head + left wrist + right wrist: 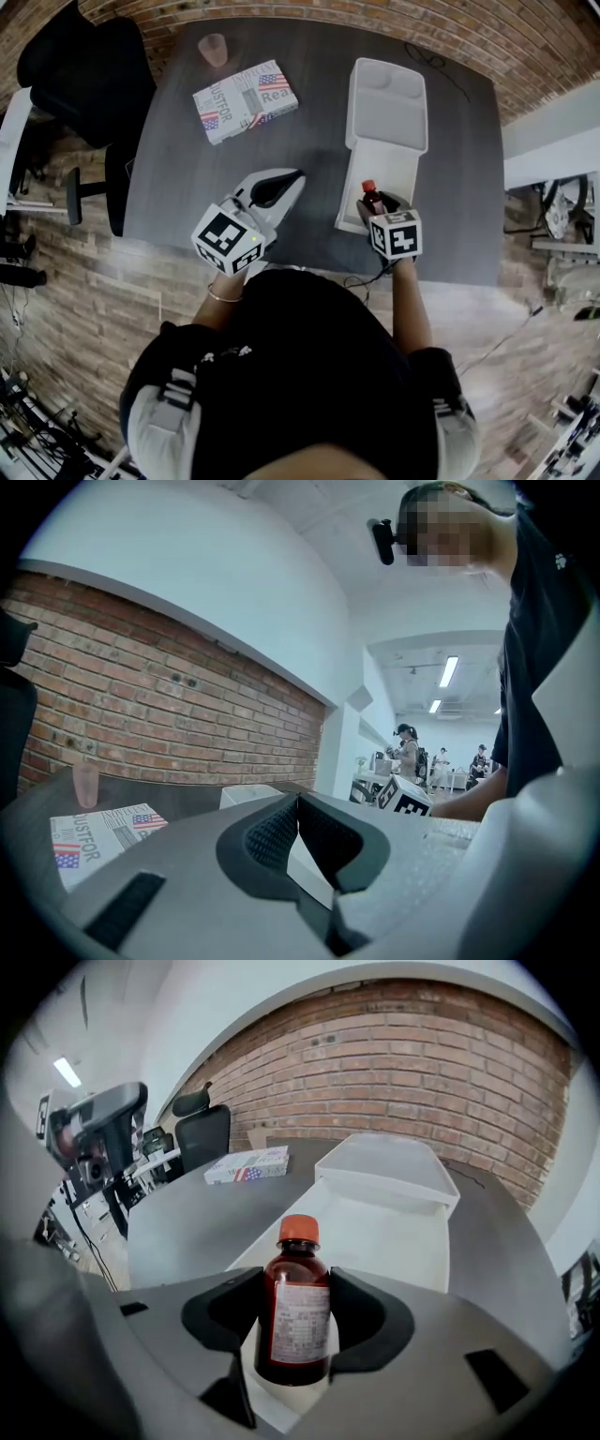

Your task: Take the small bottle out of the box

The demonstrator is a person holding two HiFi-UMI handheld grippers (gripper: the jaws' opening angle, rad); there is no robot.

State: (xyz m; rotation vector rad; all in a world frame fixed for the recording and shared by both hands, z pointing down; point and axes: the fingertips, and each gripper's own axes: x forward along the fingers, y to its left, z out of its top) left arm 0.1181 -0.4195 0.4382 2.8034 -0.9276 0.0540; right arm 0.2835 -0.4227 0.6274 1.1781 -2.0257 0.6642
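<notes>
A small brown bottle (372,198) (296,1312) with a red cap and a white label stands upright at the near end of the open white box (396,159) (384,1232). My right gripper (379,202) (296,1288) has one dark pad against each side of the bottle and is shut on it. My left gripper (289,177) (298,806) hovers over the dark table to the left of the box. Its pads meet and hold nothing.
A book with a flag cover (246,101) (98,836) lies at the back left of the grey table (187,178). A pinkish cup (213,49) (85,785) stands behind it. A black chair (84,70) is at the left, and a cable (433,58) runs behind the box.
</notes>
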